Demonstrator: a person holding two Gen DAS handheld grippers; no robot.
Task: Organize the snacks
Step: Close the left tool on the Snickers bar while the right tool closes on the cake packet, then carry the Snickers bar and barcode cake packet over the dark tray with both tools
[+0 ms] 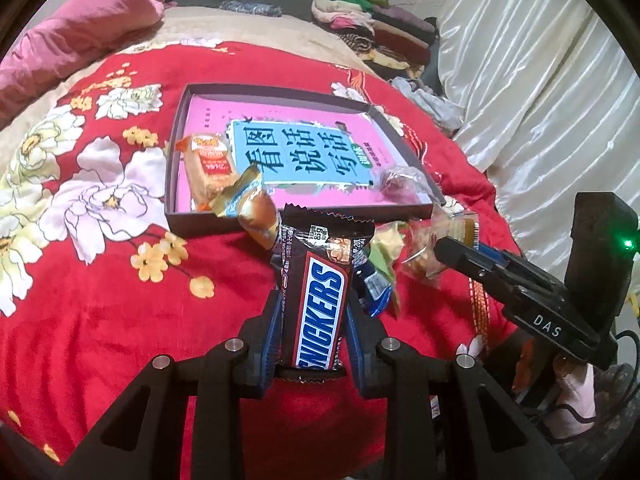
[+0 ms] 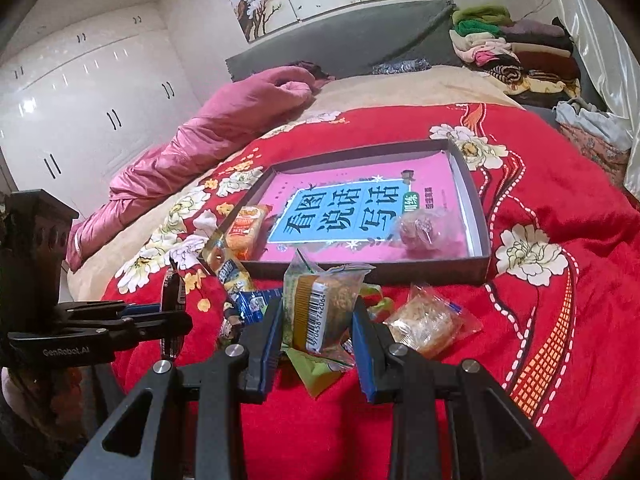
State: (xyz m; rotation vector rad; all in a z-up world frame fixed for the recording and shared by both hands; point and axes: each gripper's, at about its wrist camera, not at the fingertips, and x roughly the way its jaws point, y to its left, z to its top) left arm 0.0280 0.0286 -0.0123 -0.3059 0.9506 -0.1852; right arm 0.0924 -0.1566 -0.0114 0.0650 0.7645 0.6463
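Observation:
My left gripper [image 1: 314, 300] is shut on a brown Snickers bar [image 1: 320, 300], which stands upright between the blue pads above the red blanket. The right wrist view shows that same bar [image 2: 172, 308] edge-on at the far left. My right gripper [image 2: 318, 312] is shut on a green-wrapped cake with a barcode [image 2: 320, 308]. Ahead lies a dark shallow tray [image 1: 208, 224] lined with a pink book. An orange packet [image 1: 210, 164] and a clear-wrapped round snack [image 1: 400, 184] lie in it. The right gripper [image 1: 444, 246] reaches in from the right in the left wrist view.
Loose snacks lie on the blanket before the tray: a gold-wrapped bun [image 1: 256, 212], a blue wrapper [image 1: 374, 284] and a clear cookie pack [image 2: 428, 324]. A pink quilt [image 2: 208, 136] lies at the left, folded clothes [image 2: 516, 48] at the back right, a white curtain [image 1: 540, 80] at the right.

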